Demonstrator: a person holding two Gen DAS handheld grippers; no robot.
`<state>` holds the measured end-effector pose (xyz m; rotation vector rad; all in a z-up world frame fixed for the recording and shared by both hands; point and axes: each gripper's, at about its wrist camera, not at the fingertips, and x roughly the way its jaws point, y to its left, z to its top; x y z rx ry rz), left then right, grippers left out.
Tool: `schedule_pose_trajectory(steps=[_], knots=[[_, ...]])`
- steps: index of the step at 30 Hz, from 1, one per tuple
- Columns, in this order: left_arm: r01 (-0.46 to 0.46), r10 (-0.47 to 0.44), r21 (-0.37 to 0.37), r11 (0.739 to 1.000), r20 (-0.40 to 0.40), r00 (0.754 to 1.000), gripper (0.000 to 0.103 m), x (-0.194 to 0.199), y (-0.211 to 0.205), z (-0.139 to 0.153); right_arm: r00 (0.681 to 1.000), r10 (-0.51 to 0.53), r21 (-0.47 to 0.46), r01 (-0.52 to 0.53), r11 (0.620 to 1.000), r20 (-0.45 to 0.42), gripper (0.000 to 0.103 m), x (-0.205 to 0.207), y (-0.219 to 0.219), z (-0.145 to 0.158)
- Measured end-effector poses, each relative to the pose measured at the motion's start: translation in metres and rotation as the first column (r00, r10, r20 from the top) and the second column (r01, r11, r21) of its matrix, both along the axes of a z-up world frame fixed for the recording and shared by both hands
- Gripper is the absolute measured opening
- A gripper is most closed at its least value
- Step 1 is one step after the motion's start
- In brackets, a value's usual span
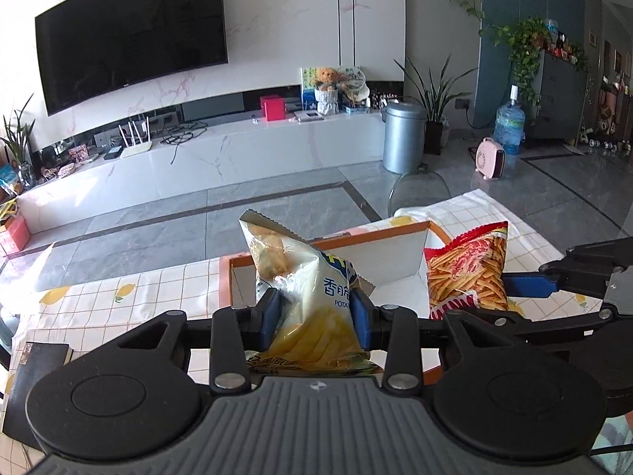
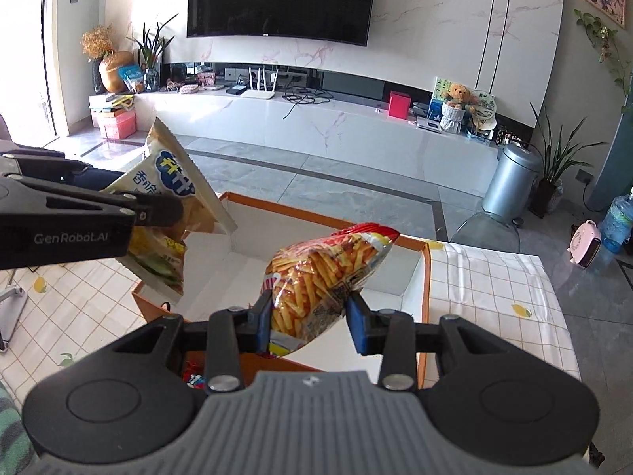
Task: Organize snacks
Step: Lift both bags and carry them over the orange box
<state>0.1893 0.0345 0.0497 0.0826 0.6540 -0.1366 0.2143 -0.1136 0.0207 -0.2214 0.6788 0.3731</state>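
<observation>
Orange-rimmed, the open box lies just below and beyond both gripped bags, the chip bag clamped in the left gripper and the fries bag in the right gripper.

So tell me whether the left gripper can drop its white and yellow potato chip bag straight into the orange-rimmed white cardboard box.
Probably yes. The left gripper holds the potato chip bag at the open box, whose visible floor looks bare; the right gripper's red fries bag hangs beside it, apart.
</observation>
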Motion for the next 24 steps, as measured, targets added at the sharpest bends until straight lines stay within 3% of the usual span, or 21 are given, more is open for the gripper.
schedule_pose_trajectory(steps=[7, 13, 24], knots=[[0.056, -0.047, 0.052, 0.997, -0.154, 0.987, 0.043, 0.042, 0.001, -0.036, 0.991, 0.019, -0.054, -0.026, 0.998, -0.133, 0.036, 0.060, 0.016, -0.038], [0.099, -0.078, 0.074, 0.992, -0.247, 0.966, 0.043, 0.064, 0.002, -0.058, 0.965, 0.037, -0.065, -0.056, 0.996, -0.261, 0.036, 0.100, 0.020, -0.070], [0.165, -0.089, 0.200, 0.966, -0.342, 0.936, 0.043, 0.089, -0.011, -0.086, 0.908, 0.060, -0.067, -0.096, 0.993, -0.415, 0.036, 0.127, 0.031, -0.105]])
